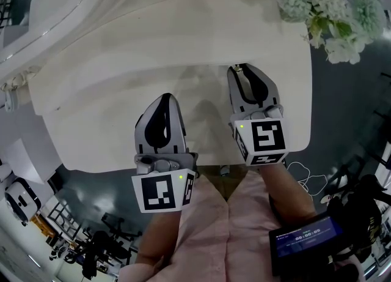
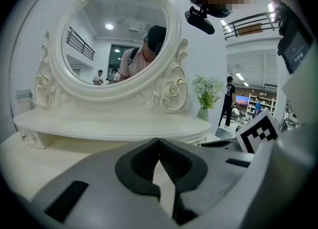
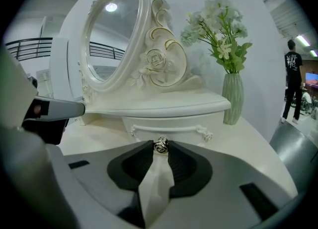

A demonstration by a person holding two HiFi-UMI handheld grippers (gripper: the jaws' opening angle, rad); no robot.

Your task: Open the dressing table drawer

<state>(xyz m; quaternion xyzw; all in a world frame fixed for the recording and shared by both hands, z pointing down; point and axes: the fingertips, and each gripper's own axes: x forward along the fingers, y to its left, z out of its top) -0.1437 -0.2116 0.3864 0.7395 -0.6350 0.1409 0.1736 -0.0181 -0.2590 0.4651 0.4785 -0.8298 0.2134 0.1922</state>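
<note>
the creamy white dressing table top (image 1: 110,91) fills the middle. the drawer (image 3: 171,123) sits at 12 o'clock, under the round mirror (image 2: 117,34). the right gripper (image 3: 161,149) pinches the drawer knob (image 3: 161,144). the left gripper (image 2: 159,141) is squeezed closed on nothing. flowers in a vase (image 3: 232,96) stand at 2 o'clock. grey floor (image 1: 342,122) lies around.

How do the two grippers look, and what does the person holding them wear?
The left gripper and the right gripper have light grey curved jaws with black inner pads. Each carries a white cube with black square markers and a small green dot. The person wears a pale pink garment.
</note>
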